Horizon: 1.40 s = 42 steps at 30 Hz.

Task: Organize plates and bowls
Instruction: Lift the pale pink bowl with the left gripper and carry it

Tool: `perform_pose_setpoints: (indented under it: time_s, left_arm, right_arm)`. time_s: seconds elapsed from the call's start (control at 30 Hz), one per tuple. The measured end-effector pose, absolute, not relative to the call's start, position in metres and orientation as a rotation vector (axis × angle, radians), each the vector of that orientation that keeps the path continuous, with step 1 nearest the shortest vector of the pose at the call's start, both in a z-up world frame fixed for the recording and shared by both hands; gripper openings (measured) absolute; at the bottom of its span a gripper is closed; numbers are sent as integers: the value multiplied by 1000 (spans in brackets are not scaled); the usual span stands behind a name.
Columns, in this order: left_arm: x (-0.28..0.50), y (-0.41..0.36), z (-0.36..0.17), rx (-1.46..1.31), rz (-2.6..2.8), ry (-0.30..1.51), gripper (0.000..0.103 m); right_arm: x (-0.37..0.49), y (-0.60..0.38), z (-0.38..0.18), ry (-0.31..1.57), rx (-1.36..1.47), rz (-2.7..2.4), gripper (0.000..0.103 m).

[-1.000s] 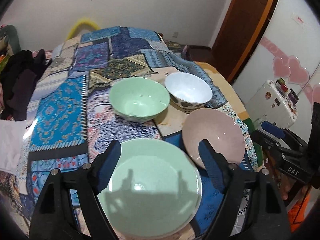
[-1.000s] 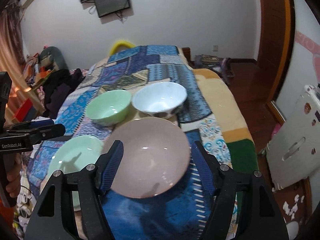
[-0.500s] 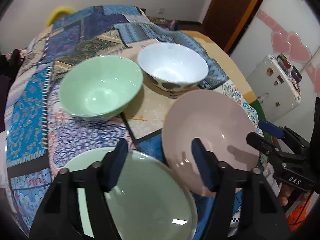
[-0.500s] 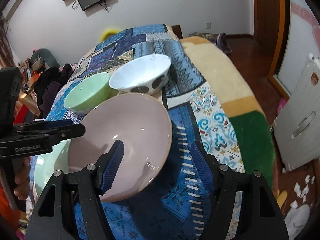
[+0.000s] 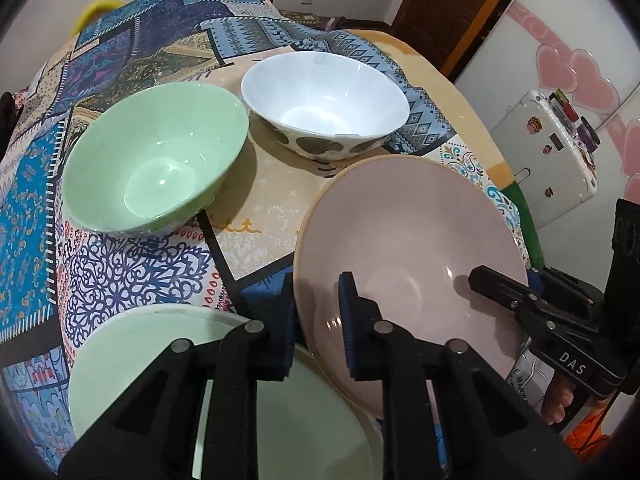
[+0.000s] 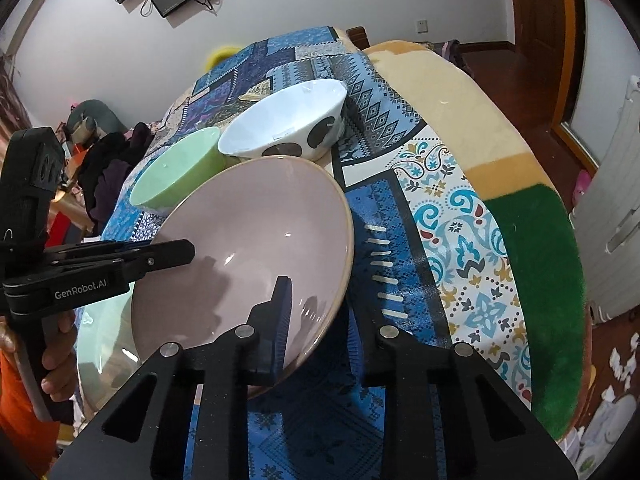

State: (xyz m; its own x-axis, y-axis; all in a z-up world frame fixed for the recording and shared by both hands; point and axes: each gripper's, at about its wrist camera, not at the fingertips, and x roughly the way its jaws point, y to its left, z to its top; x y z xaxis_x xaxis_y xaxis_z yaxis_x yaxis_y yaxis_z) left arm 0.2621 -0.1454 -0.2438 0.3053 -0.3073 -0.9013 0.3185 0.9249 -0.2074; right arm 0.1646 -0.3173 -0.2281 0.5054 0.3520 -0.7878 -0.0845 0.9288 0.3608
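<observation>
On the patterned blanket (image 5: pixel 132 272), a green plate (image 5: pixel 132 364) lay at the near left, with a green bowl (image 5: pixel 156 160) and a white spotted bowl (image 5: pixel 324 100) behind. The left gripper (image 5: pixel 316 312) had just closed, clamped on the left rim of the pink plate (image 5: pixel 408 248). The right gripper (image 6: pixel 320 320) had likewise closed, pinching that tilted plate's right rim.

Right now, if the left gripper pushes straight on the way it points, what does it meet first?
The left gripper has its jaws just closed on the pink plate at its rim, so the plate comes first. Beyond it, likely the patterned cloth; depth is unclear.
</observation>
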Motion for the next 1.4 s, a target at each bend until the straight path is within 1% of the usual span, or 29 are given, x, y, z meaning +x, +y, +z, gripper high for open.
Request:
perform_pose_setpoints:
  time_s: [0.17,0.37,0.7,1.0,1.4]
  left_arm:
    - [260,-146,-240,12,-404,1191,19]
    - [252,-145,-229,-9,-420,1181,19]
    - [225,-129,-186,-36,-427,1085,19]
    - [199,-90,-159,-65,-385,1026,19]
    - [162,-17,-142,-122,-289,977,19]
  right_arm:
    - [163,-319,-222,1009,310,255,22]
    - [156,-318,-202,971,301,245,22]
    - [145,-294,-169,909,259,272,22]
    - [142,-253,-155,886,213,332,22]
    - [138,-187,-149,887,150,439,22]
